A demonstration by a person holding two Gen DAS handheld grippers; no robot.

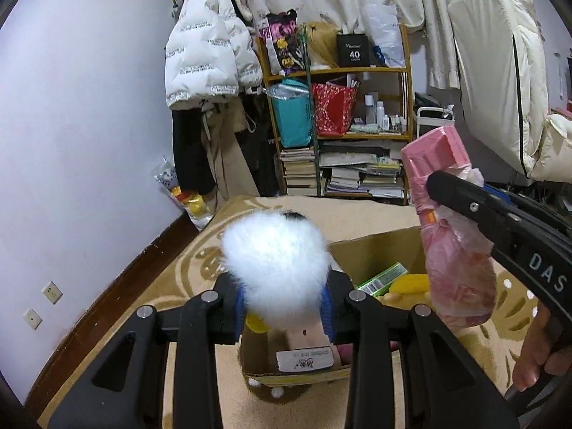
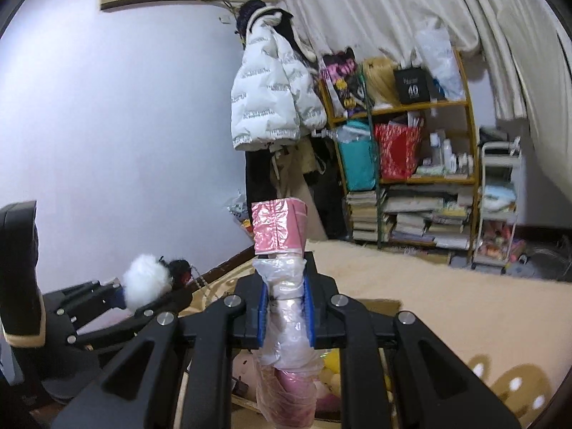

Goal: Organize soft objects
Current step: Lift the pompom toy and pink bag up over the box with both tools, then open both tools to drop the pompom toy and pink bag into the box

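My left gripper (image 1: 284, 307) is shut on a white fluffy pompom toy (image 1: 275, 268) with a black part at its far end, held above an open cardboard box (image 1: 379, 250). It also shows in the right wrist view (image 2: 146, 282), to my left. My right gripper (image 2: 286, 307) is shut on a pink item wrapped in a clear plastic bag (image 2: 282, 296), upright between the blue pads. In the left wrist view that pink bagged item (image 1: 454, 250) hangs over the box's right side. The box holds a yellow soft toy (image 1: 407, 284) and a green packet (image 1: 382, 277).
A beige patterned carpet (image 1: 200, 286) covers the floor. A wooden shelf (image 1: 339, 107) with books and bags stands at the back, a white jacket (image 1: 207, 50) hangs to its left, and a white trolley (image 2: 497, 207) stands to its right. A wall runs along the left.
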